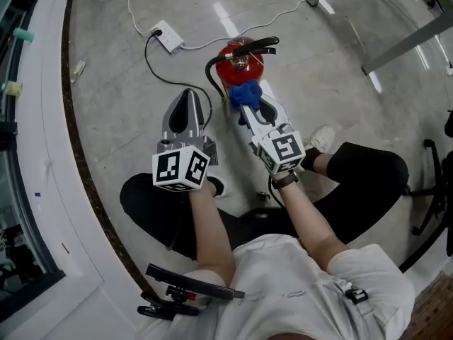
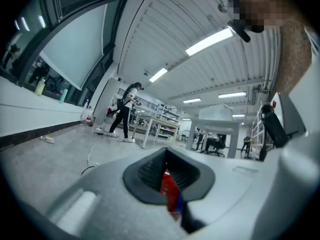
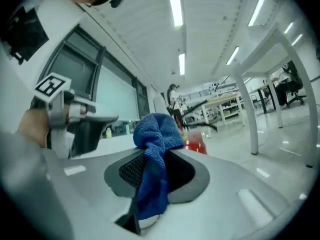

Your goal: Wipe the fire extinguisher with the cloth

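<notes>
Floor is bare grey concrete; a curved dark strip (image 1: 76, 147) bounds it at left, with a white ledge beyond. Open floor lies between that strip and the left gripper (image 1: 188, 101). Table legs (image 1: 403, 44) cross the upper right and a chair base (image 1: 433, 190) sits at the right edge, both well apart from the work. A power strip (image 1: 168, 36) lies near the extinguisher (image 1: 239, 61), up and to its left, with 1 white cable and 1 black cable trailing off it. The person's 2 legs in black flank the grippers, closing in the near side. The extinguisher stands on the floor at centre, seen from above: red top, black handle and hose. The right gripper (image 1: 249, 110) points at it, jaws clamped on the blue cloth (image 1: 244, 93), which bunches past the tips against the extinguisher's near side; actual contact is hard to confirm. In the right gripper view the cloth (image 3: 157, 134) fills the gap between the pads and the red body (image 3: 195, 144) shows just behind it. The left gripper hangs just left of the extinguisher, apart from it, jaws together with nothing between them; its own view shows only a red sliver (image 2: 169, 186) through the hollow. The extinguisher's lower body is hidden by cloth and right gripper
</notes>
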Tool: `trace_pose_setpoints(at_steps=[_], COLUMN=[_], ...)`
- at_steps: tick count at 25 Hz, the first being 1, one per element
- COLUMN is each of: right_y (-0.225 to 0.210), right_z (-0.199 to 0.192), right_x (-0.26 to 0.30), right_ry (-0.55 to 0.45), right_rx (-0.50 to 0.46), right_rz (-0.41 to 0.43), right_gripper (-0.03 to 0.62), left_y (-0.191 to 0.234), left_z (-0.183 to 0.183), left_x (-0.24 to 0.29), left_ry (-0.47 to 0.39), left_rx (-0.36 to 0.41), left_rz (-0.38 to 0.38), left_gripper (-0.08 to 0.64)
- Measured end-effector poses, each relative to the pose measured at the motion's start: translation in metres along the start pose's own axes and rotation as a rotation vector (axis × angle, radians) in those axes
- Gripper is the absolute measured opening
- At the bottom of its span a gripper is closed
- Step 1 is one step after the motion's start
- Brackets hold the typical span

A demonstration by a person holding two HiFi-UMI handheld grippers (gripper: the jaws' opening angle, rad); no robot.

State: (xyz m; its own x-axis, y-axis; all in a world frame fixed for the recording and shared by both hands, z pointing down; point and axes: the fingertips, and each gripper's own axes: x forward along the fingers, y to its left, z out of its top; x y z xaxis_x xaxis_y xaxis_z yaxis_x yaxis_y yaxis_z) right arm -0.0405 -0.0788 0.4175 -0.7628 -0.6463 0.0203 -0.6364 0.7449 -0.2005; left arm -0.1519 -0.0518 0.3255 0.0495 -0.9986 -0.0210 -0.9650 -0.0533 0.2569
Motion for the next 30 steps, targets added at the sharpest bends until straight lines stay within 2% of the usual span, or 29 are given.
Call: trace_pose_setpoints(at_steps=[2, 4, 7, 9, 13, 16, 19, 22, 24, 26, 28, 30], right_y=[-0.006, -0.012, -0.011, -0.011, -0.037, -0.060, -0.078, -0.095, -0.093, -0.083, -0.069, -0.055], right_z=[0.028, 0.031, 0.014, -0.021, -0.173, -0.289, -0.356, -0.404, -0.406, -0.392, -0.360, -0.300], right_x=[0.018, 0.035, 0.026, 0.018, 0.027, 0.030, 0.035, 0.032, 0.031, 0.026, 0.020, 0.017], right_ry=[-0.061, -0.083, -0.128, -0.087, 0.207, 0.472, 0.694, 0.851, 0.893, 0.910, 0.837, 0.660], right_rx=[-0.010, -0.021, -0.041, -0.045, 0.087, 0.071, 0.028, 0.026, 0.022, 0.077, 0.226, 0.444], right_rz=[-0.011, -0.030, -0.045, -0.070, -0.115, -0.099, -0.068, -0.029, -0.016, -0.032, -0.050, -0.074], right_gripper=[0.098, 0.098, 0.097, 0.095, 0.097, 0.097, 0.097, 0.099, 0.099, 0.100, 0.100, 0.100], left_y=[-0.008, -0.015, -0.024, -0.025, -0.021, -0.022, -0.015, -0.004, 0.003, 0.009, 0.011, 0.011], left_z=[-0.002, -0.003, -0.006, -0.009, -0.022, -0.029, -0.032, -0.033, -0.027, -0.019, -0.010, 0.002], left_x=[0.001, 0.003, 0.004, 0.004, 0.003, 0.007, 0.015, 0.022, 0.026, 0.030, 0.037, 0.045], left_ry=[-0.002, -0.002, 0.010, 0.015, 0.043, 0.080, 0.106, 0.104, 0.103, 0.101, 0.095, 0.079], left_rx=[-0.015, -0.020, -0.005, -0.003, -0.009, 0.001, 0.014, 0.024, 0.039, 0.055, 0.074, 0.089], left_rz=[-0.012, -0.016, -0.026, -0.026, -0.009, -0.004, 0.004, 0.001, 0.011, 0.019, 0.015, 0.005], left_gripper=[0.000, 0.000, 0.001, 0.000, 0.000, 0.001, 0.000, 0.001, 0.002, 0.000, 0.000, 0.001])
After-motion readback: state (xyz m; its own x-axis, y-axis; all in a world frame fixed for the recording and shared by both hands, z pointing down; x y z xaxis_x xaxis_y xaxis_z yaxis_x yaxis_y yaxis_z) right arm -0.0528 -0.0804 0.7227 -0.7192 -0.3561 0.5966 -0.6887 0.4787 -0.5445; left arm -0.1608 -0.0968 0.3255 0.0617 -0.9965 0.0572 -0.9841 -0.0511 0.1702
